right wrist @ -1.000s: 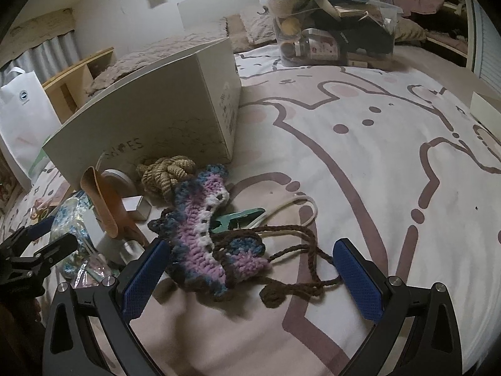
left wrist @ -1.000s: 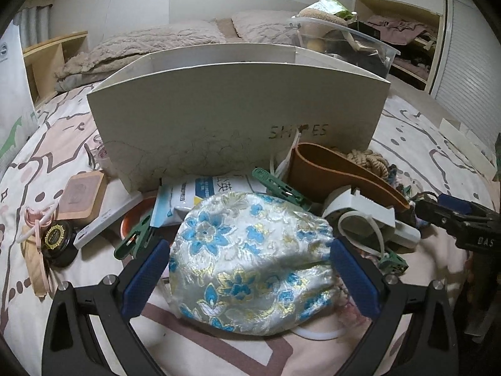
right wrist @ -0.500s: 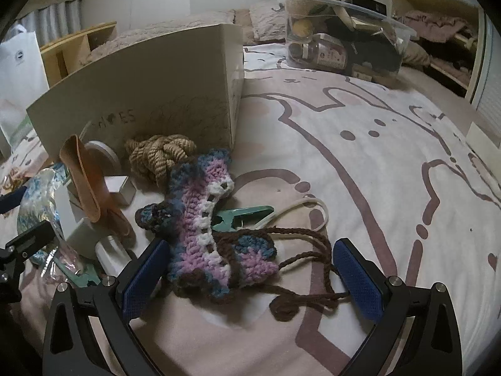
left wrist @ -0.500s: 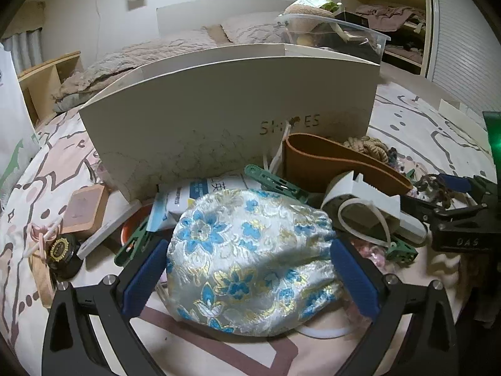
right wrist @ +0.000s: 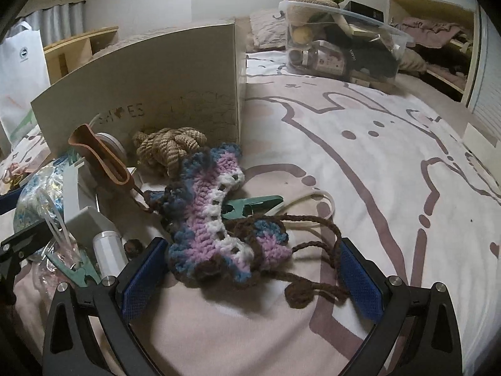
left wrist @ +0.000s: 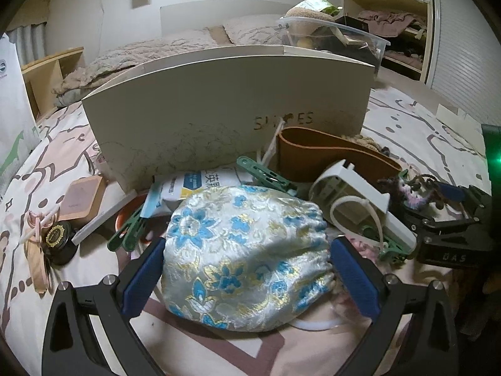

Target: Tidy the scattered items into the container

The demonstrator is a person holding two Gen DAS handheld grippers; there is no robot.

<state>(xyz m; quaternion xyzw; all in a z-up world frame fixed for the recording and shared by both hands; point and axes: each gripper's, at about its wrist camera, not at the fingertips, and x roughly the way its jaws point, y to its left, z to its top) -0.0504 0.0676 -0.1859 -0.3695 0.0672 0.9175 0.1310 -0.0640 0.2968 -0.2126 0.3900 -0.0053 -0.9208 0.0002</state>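
White cardboard shoe box (left wrist: pixel 225 106) stands on the bed (right wrist: pixel 360 169), long side facing both cameras, "SHOES" printed on it; inside not visible from either view. Clear plastic bin (right wrist: pixel 344 50) further back on the bed, well apart from the box, filled over its rim with mixed items, including a round woven piece and a green packet on top.

Left gripper (left wrist: pixel 247 277): jaws wide open, blue pads on either side of a brocade drawstring pouch (left wrist: pixel 247 250), white with blue and gold flowers. Can't tell if the pads touch it. Pouch lies on the bedcover just in front of the box, long axis left-right across the jaws, gathered end toward the right pad.

Right gripper (right wrist: pixel 250 277): jaws wide open around a crocheted piece (right wrist: pixel 216 232), purple, white, blue and brown. It lies flat on the bed near the box's right corner, long axis running from near-right up toward the far side, brown cord trailing toward the right pad.

Beside it: jute rope knot (right wrist: pixel 170 148) against the box, green clothespin (right wrist: pixel 253 205) partly under the crochet, brown leather case (left wrist: pixel 332 156) resting on clutter, white plastic holder (left wrist: pixel 360 206), black round tin (left wrist: pixel 58 235).
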